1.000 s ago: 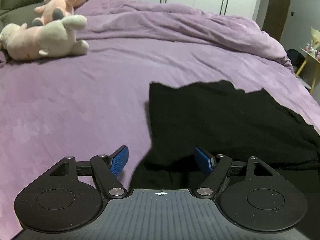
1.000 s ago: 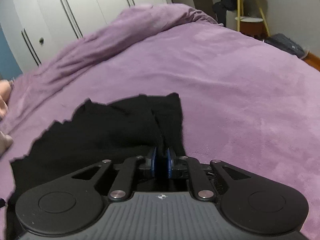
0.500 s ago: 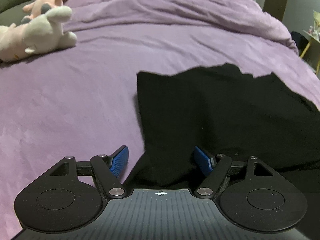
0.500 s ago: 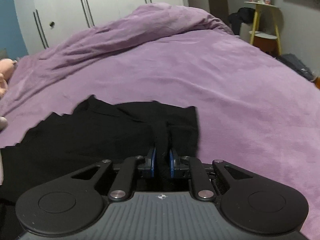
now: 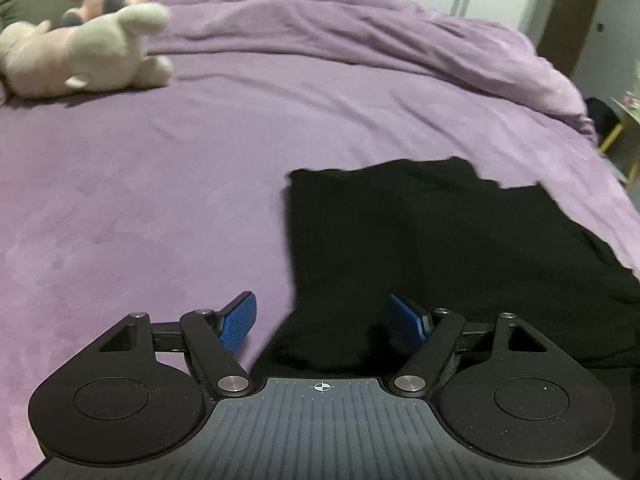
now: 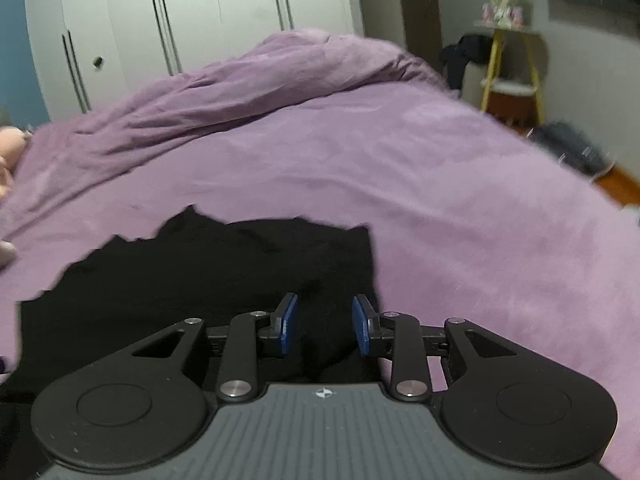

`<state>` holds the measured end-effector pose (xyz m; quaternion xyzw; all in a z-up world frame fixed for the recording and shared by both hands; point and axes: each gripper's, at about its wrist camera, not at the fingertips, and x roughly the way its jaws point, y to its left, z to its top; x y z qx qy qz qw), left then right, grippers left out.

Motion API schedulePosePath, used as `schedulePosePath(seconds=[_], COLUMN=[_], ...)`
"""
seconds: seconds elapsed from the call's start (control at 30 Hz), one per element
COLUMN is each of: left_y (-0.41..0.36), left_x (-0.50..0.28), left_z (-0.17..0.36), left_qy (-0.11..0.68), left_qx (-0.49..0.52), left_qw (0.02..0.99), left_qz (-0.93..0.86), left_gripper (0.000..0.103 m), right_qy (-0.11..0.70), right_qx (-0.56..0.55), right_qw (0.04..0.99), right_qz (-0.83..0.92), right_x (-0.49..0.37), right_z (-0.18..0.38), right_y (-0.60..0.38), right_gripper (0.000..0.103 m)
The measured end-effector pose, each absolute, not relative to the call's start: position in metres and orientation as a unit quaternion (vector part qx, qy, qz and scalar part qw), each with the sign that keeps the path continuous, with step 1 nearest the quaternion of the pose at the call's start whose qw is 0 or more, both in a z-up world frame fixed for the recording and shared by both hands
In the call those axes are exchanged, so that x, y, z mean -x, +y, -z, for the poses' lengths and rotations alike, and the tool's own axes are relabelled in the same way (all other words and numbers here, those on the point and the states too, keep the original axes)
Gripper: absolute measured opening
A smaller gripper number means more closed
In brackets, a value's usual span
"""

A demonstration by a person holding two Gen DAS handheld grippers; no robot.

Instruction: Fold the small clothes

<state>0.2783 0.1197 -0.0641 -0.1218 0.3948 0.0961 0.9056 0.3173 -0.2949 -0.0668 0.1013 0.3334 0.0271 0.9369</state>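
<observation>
Since both claws sit right at the near hem of the black garment [image 5: 440,248], it lies straight ahead of them on the purple bed [image 5: 160,200], its long side running across the frame. I see my left claw [image 5: 323,320] spread wide, and my right claw [image 6: 325,326] parted too, gripping nothing. Plush toys [image 5: 84,48] lie upper left; wardrobe doors [image 6: 180,20] stand behind.

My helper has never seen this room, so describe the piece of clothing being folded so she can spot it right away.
Start at the big bed with the purple blanket. On its near side, away from the plush toys at the far end, lies the black garment, spread flat. It is the only dark thing on the purple surface.
</observation>
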Motion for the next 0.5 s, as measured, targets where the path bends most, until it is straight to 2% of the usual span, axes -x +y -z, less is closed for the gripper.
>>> schedulePosePath(seconds=[0.13, 0.2, 0.27, 0.37, 0.5], left_y=[0.098, 0.092, 0.094, 0.098, 0.100], left_x=[-0.293, -0.302, -0.305, -0.303, -0.274], left_z=[0.075, 0.085, 0.086, 0.082, 0.064], left_qy=[0.413, 0.431, 0.435, 0.444, 0.451], left_qx=[0.092, 0.067, 0.066, 0.068, 0.073], left_qw=[0.902, 0.895, 0.891, 0.886, 0.885], left_qz=[-0.086, -0.097, -0.109, -0.112, -0.086], left_gripper=[0.080, 0.089, 0.093, 0.092, 0.082], right_qy=[0.364, 0.385, 0.383, 0.394, 0.407], right_qx=[-0.075, -0.055, -0.035, -0.002, -0.016], right_qw=[0.927, 0.920, 0.922, 0.918, 0.911], right_qz=[-0.053, -0.049, -0.049, -0.044, -0.069], right_x=[-0.315, -0.317, -0.318, -0.318, -0.295], right_z=[0.082, 0.093, 0.096, 0.091, 0.072], right_y=[-0.285, -0.283, -0.282, -0.273, -0.278], right_gripper=[0.029, 0.025, 0.024, 0.024, 0.026])
